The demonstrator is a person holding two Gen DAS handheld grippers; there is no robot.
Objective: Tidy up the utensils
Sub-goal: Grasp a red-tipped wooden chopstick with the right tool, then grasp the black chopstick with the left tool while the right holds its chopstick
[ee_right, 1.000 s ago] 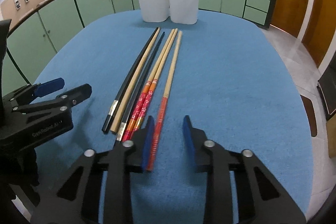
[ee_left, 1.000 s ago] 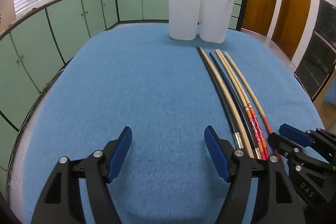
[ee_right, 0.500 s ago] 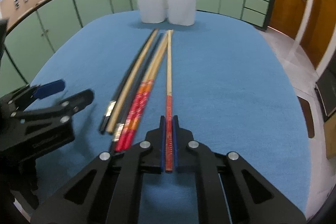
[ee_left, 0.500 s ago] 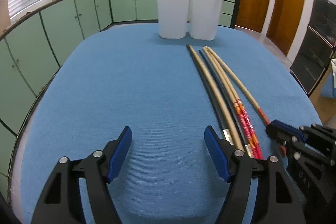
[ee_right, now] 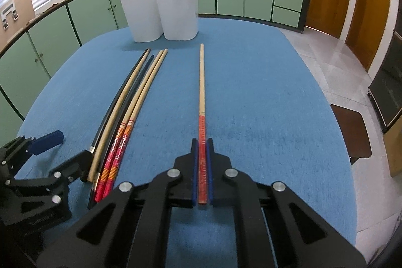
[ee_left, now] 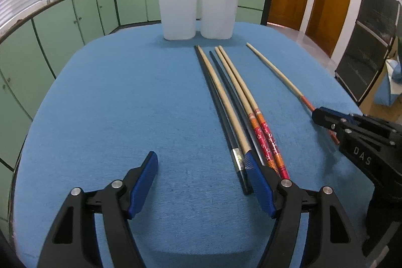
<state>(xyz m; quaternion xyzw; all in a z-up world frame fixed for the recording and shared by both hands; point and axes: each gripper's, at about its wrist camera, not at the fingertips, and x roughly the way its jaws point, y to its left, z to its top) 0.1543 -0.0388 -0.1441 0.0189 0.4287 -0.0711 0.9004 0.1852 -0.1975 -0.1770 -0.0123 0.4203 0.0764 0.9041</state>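
My right gripper point(ee_right: 201, 142) is shut on the red handle of a wooden chopstick point(ee_right: 201, 82), held apart from the others and pointing at the white two-part holder point(ee_right: 160, 14). It also shows in the left wrist view point(ee_left: 276, 72). Several chopsticks point(ee_left: 233, 112), black, plain wood and red-handled, lie side by side on the blue table point(ee_left: 113, 104). My left gripper point(ee_left: 201, 167) is open and empty, low over the table, its right finger beside the near ends of the pile. The holder point(ee_left: 198, 11) has a wooden stick in its left part and a red-handled one in its right.
The right gripper body point(ee_left: 359, 137) sits at the right of the left wrist view. The left gripper point(ee_right: 32, 167) shows at the lower left of the right wrist view. Green cabinets and wooden doors surround the table; its edge drops off on the right.
My right gripper has shut on the rightmost red-handled chopstick and carried it rightward, away from the pile. My left gripper stays open and has shifted slightly towards the pile.
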